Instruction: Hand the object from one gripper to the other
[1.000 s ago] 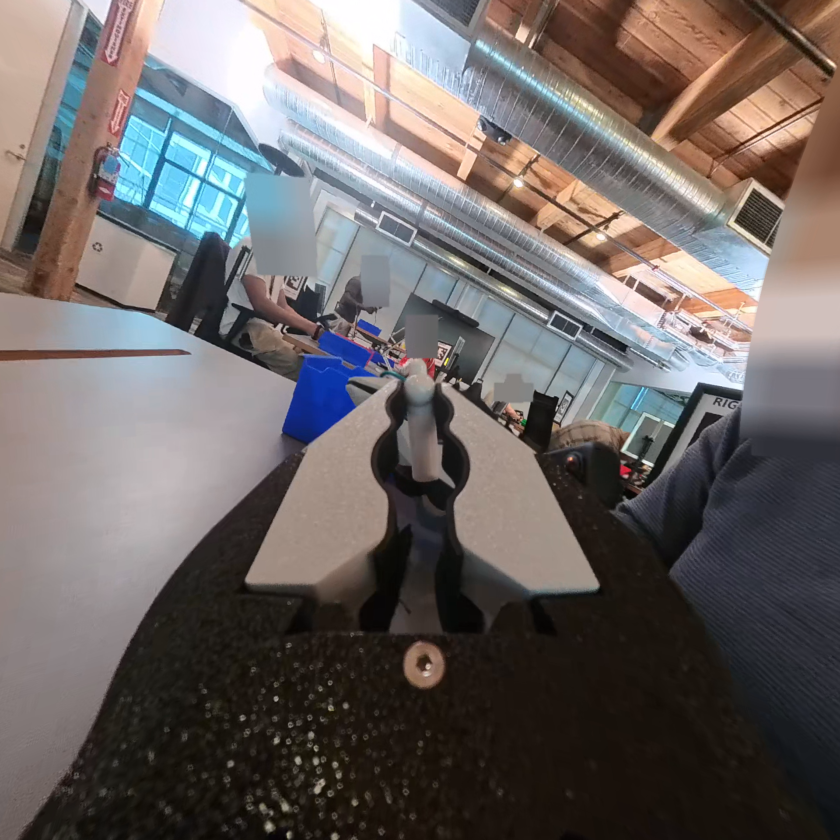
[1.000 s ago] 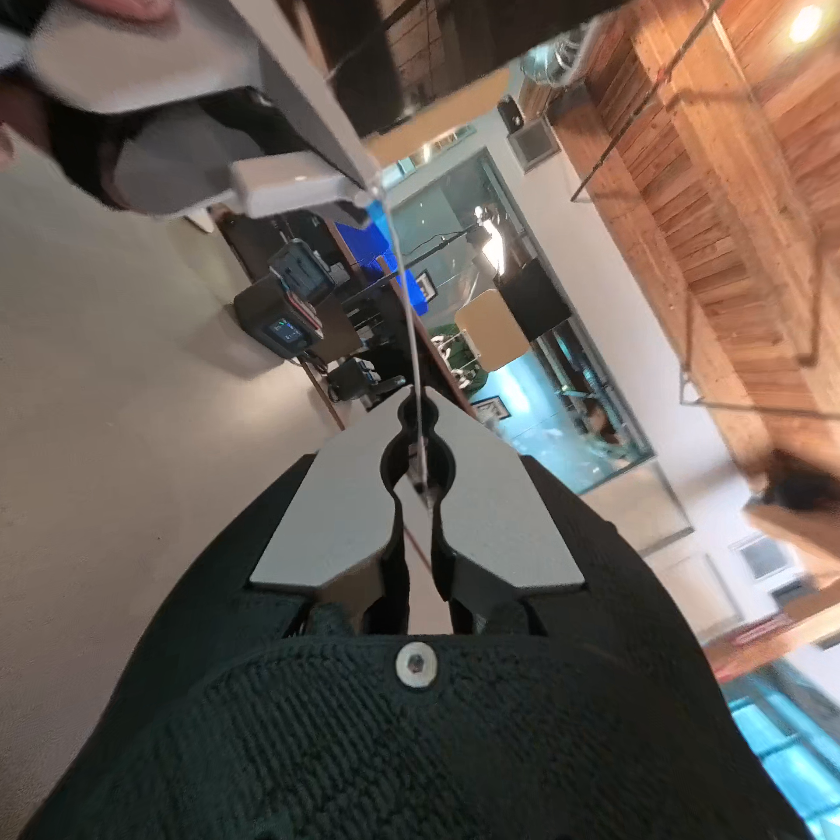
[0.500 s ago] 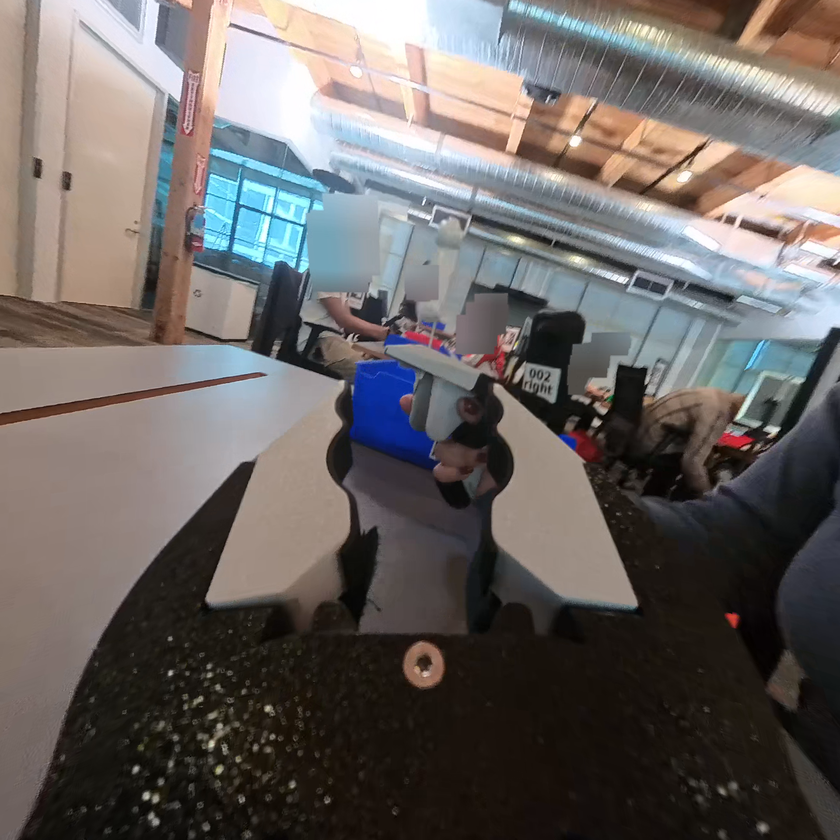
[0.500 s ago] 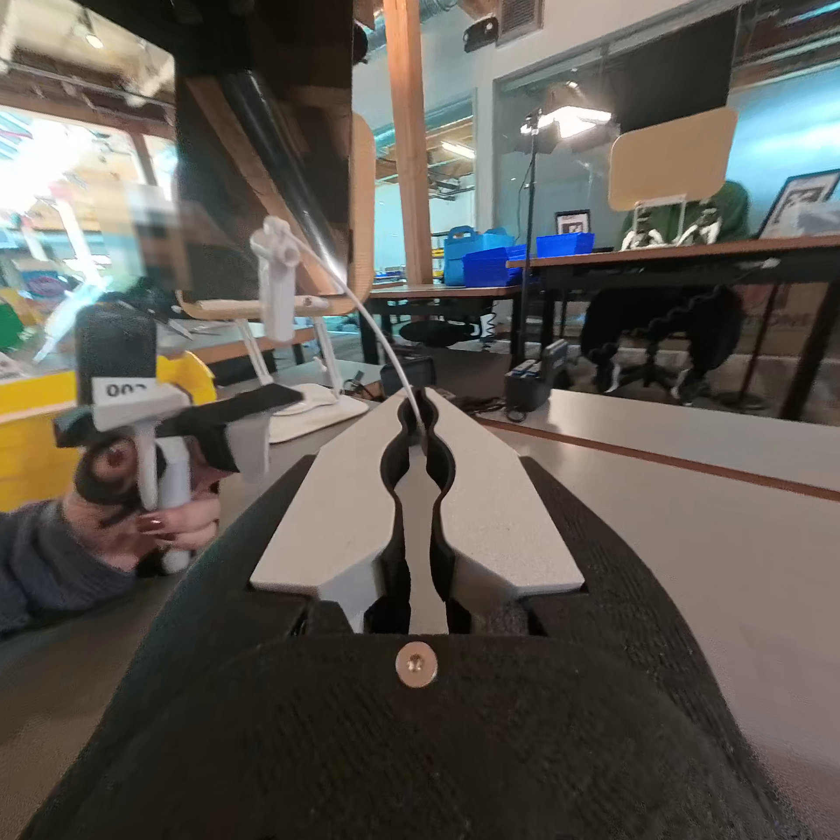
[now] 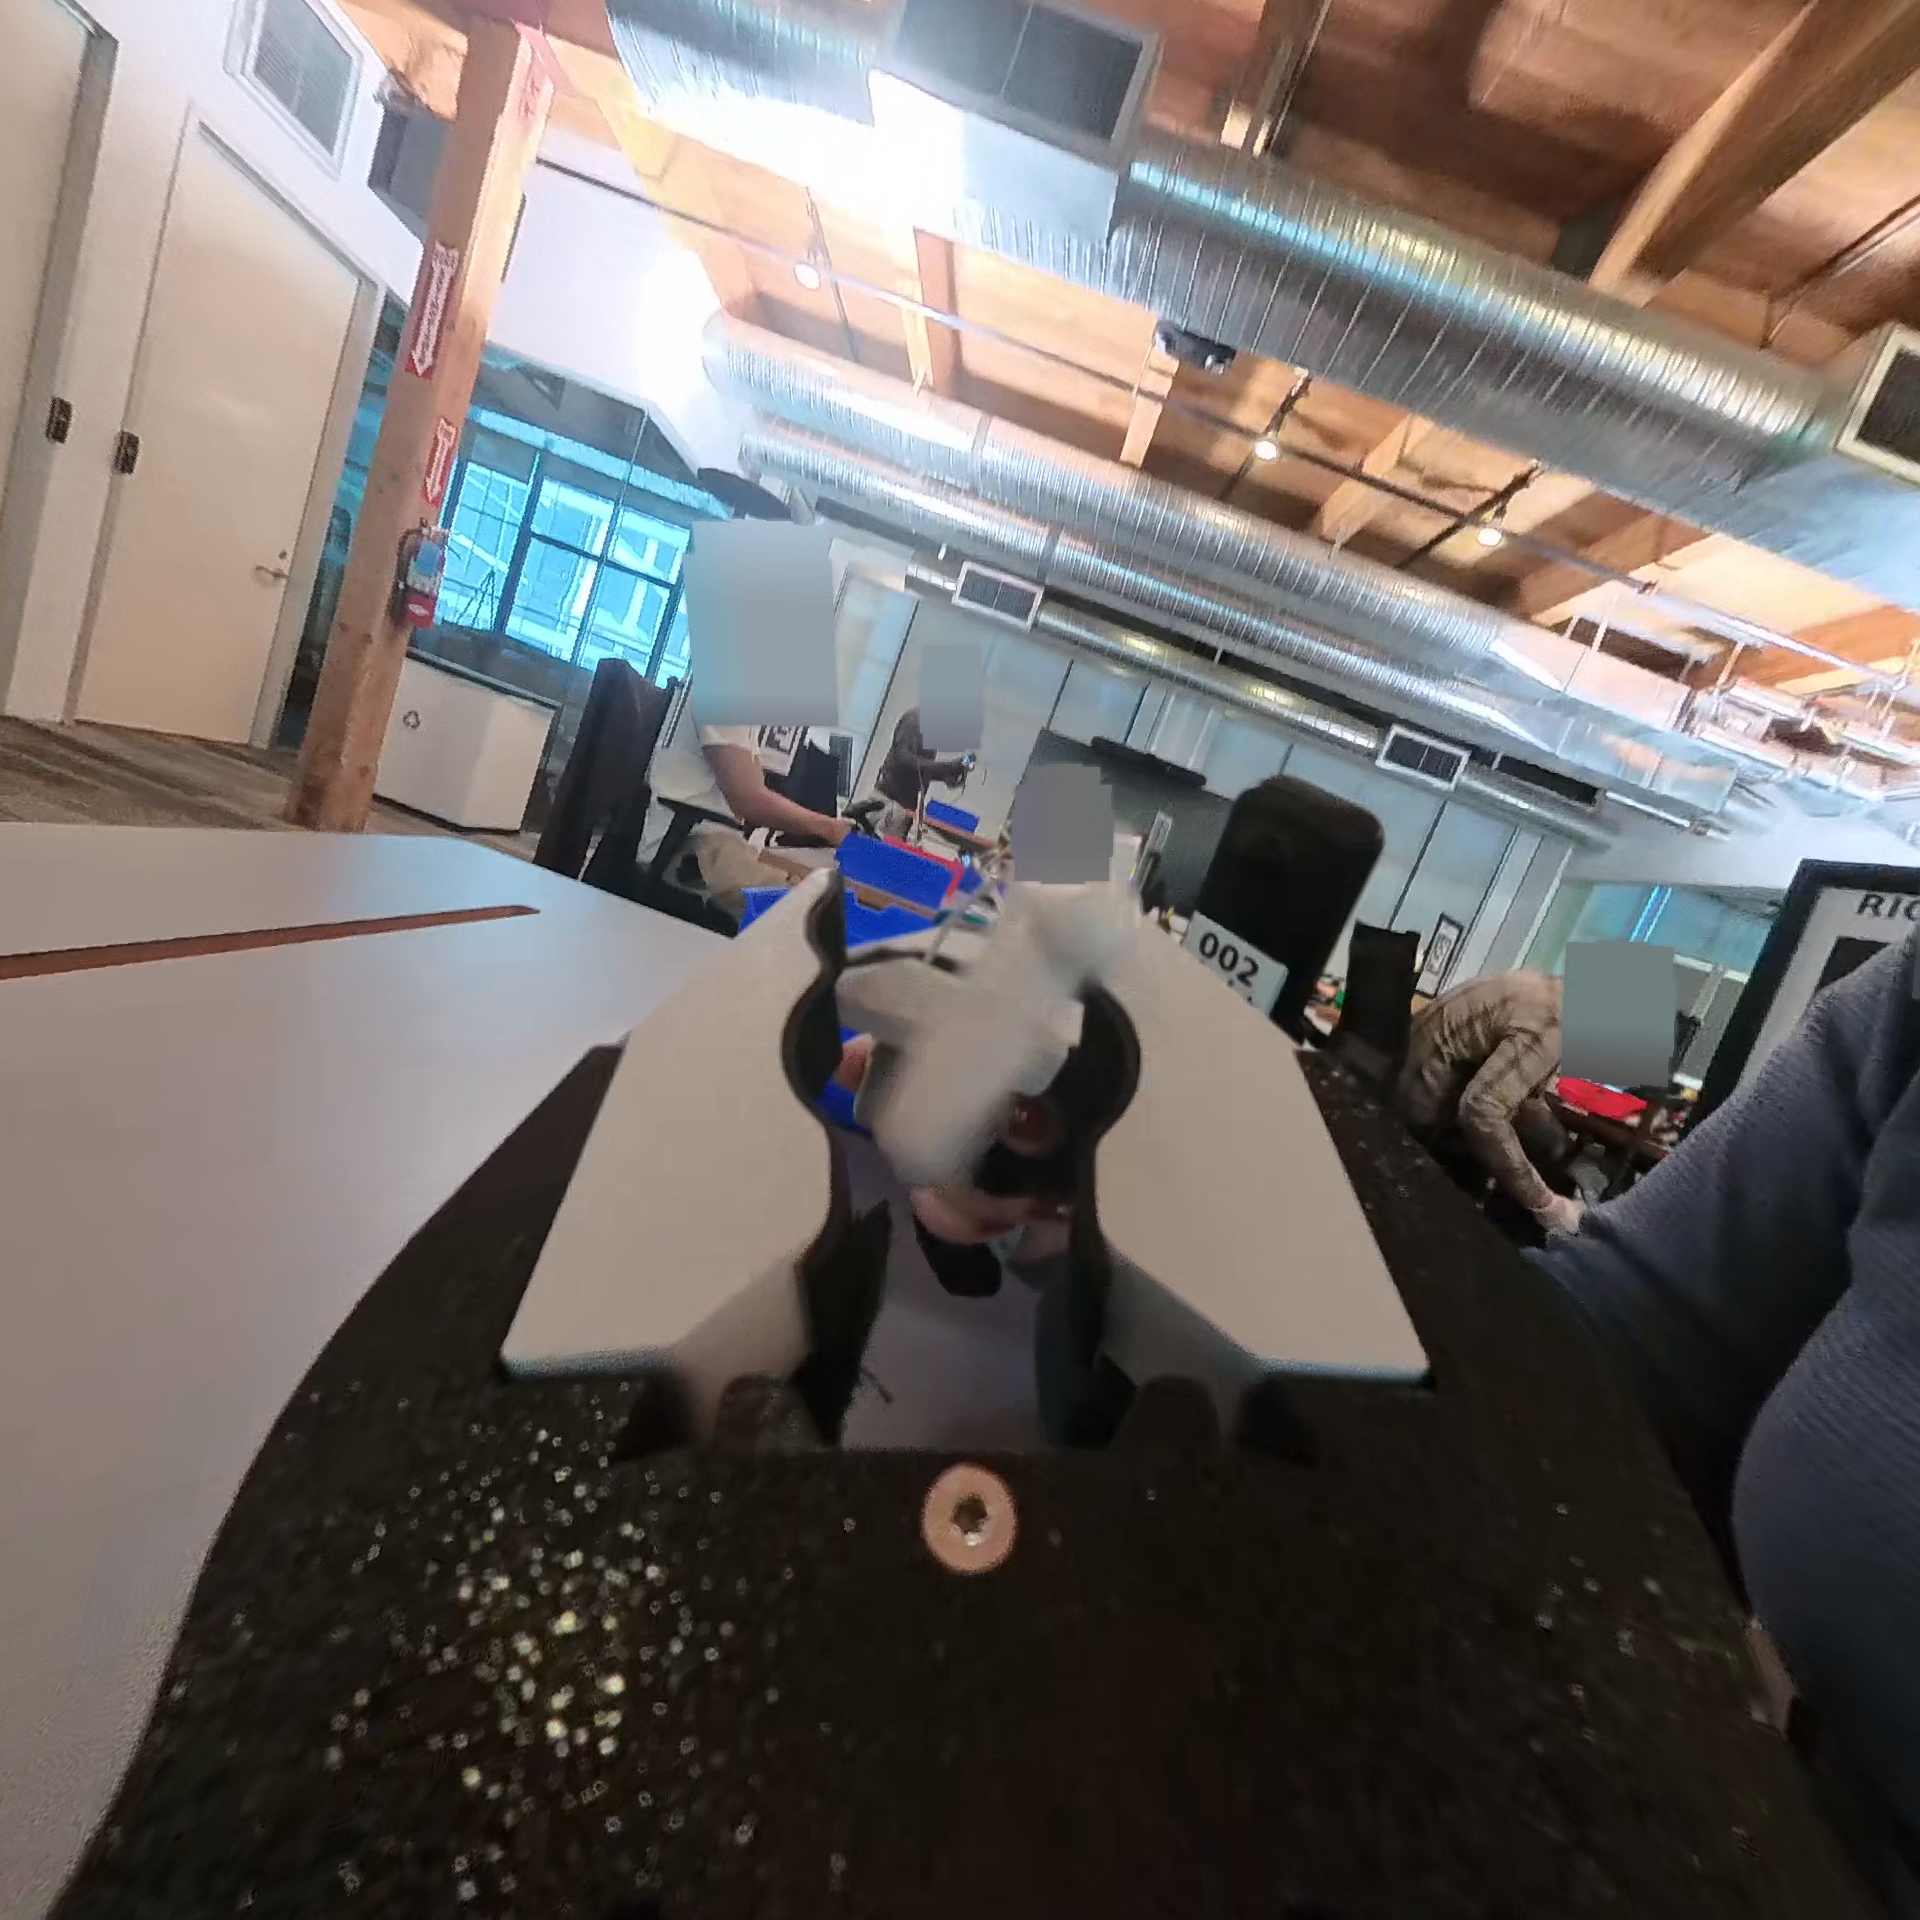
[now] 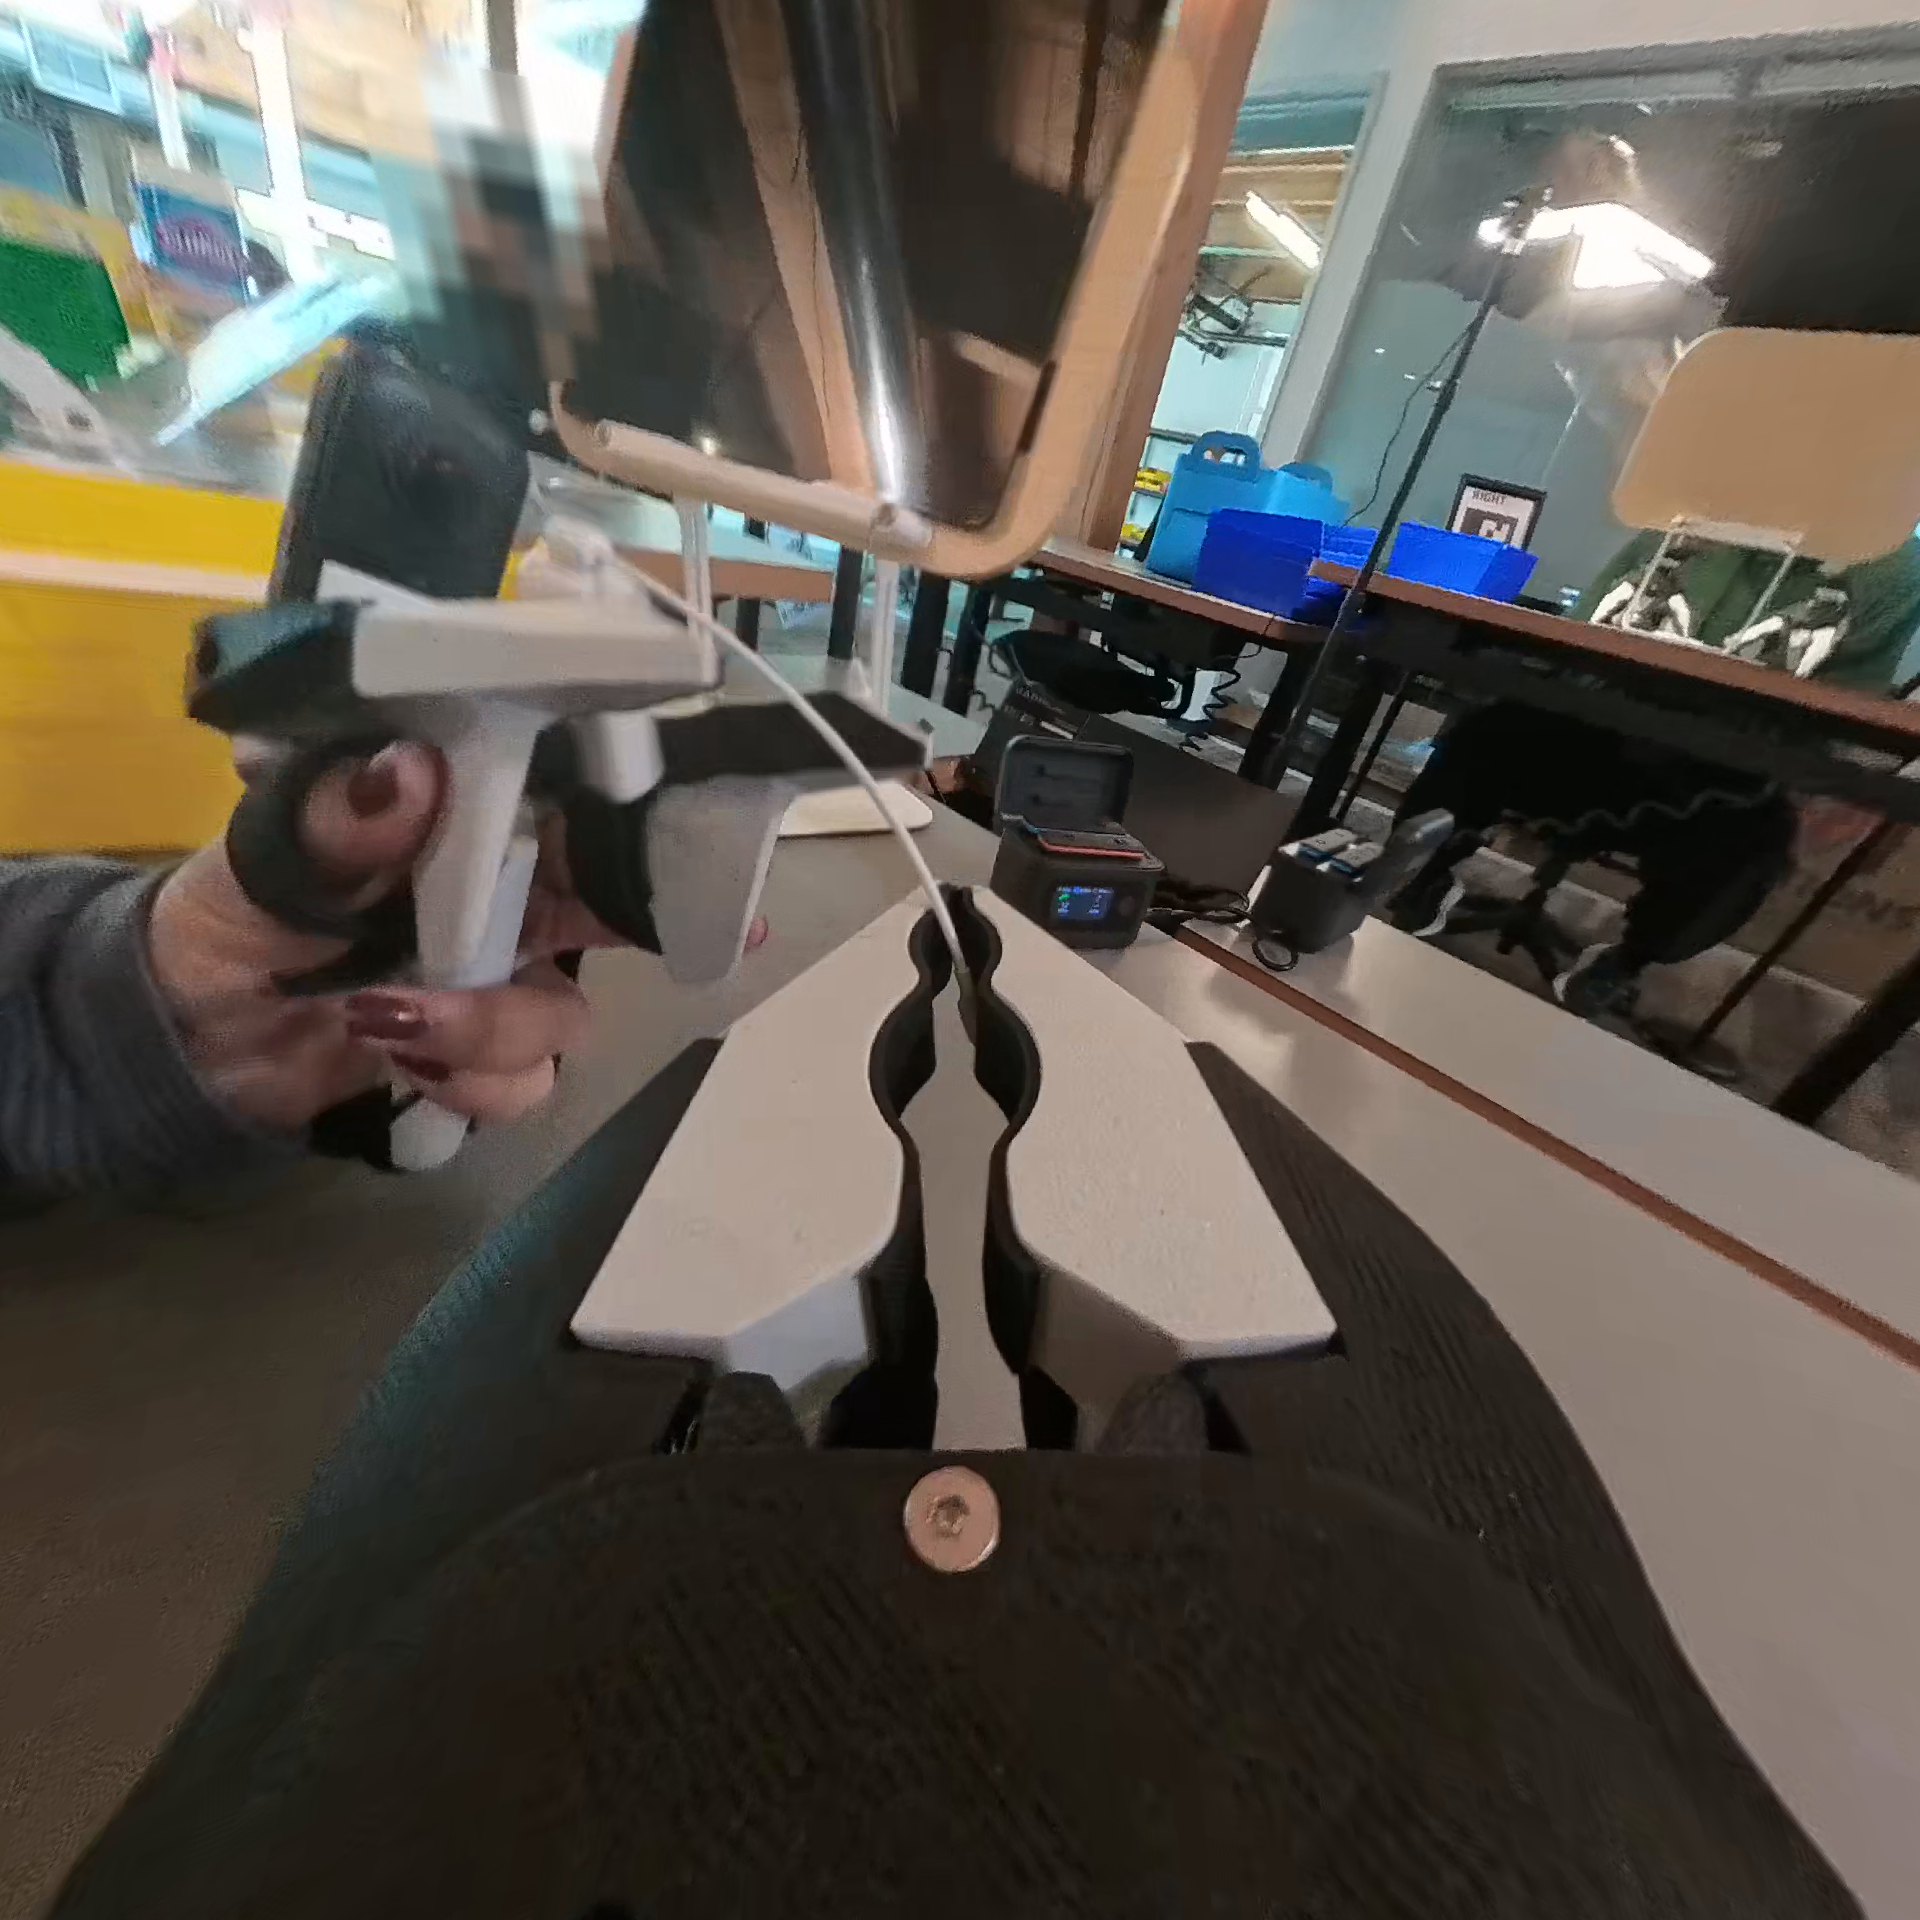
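The right gripper [image 6: 954,961], two grey wavy-edged fingers, is clamped at its tips on a thin white cable [image 6: 831,743]. The cable arcs up and left to its blurred white end above the left gripper [image 6: 821,732], held just beside by a hand [image 6: 343,997] over the grey table [image 6: 1558,1299]. The left gripper's fingers [image 5: 707,1122] stand apart, holding nothing
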A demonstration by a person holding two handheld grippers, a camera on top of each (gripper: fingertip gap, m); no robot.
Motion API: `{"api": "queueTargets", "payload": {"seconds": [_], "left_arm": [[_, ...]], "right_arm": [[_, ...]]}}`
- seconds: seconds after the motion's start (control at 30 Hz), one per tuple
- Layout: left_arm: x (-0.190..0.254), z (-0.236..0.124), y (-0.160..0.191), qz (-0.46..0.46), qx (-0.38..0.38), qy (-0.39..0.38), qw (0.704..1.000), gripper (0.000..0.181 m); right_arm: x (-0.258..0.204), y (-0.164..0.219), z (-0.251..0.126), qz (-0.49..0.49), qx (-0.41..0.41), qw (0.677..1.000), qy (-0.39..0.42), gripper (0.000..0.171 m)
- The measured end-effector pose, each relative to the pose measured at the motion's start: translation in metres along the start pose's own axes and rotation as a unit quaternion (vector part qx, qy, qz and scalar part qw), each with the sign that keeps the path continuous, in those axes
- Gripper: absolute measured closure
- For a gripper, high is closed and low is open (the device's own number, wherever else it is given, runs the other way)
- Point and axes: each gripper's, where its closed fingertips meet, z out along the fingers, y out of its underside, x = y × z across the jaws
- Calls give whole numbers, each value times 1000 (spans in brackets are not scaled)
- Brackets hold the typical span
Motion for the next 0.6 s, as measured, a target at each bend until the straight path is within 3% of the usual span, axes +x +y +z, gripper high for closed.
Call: {"api": "queueTargets", "payload": {"seconds": [0.17, 0.43, 0.6], "left_arm": [[1, -5, -5, 29, 8, 0, 1000, 181], [-3, -4, 0, 86, -22, -30, 996, 181], [3, -5, -10, 80, 0, -15, 997, 181]], "right_arm": [[-10, 5, 4, -16, -11, 1000, -13, 171], [-5, 3, 3, -23, -7, 1000, 4, 171], [-2, -5, -1, -40, 16, 999, 18, 171]]}}
